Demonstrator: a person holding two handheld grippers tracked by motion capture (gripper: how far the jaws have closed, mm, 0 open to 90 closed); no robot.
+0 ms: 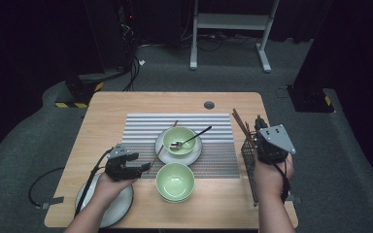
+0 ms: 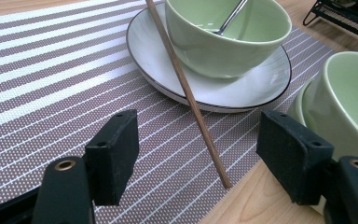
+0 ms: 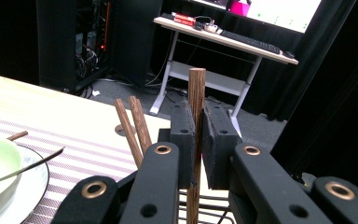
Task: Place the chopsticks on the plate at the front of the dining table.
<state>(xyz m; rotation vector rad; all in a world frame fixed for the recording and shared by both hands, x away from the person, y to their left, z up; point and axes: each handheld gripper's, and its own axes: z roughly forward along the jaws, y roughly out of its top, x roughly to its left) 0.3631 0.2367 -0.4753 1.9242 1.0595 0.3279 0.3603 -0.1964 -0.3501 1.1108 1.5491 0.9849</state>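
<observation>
A wooden chopstick (image 2: 186,91) lies on the striped placemat (image 2: 51,70), its far part leaning over the rim of a white plate (image 2: 242,93). My left gripper (image 2: 198,158) stands open around the chopstick's near end, with neither pad touching it. In the high view that gripper (image 1: 144,167) is left of the front green bowl (image 1: 175,180). My right gripper (image 3: 198,135) is shut on another chopstick (image 3: 196,88), held upright over the wire rack (image 1: 250,165) at the table's right edge. Two more chopsticks (image 3: 133,123) stand slanted in the rack.
A green bowl (image 1: 179,137) with a metal spoon (image 1: 194,137) sits on the white plate (image 1: 196,154) mid-mat. A grey plate (image 1: 121,206) lies under the left forearm at the front left corner. Bare wood stretches along the table's far and left sides.
</observation>
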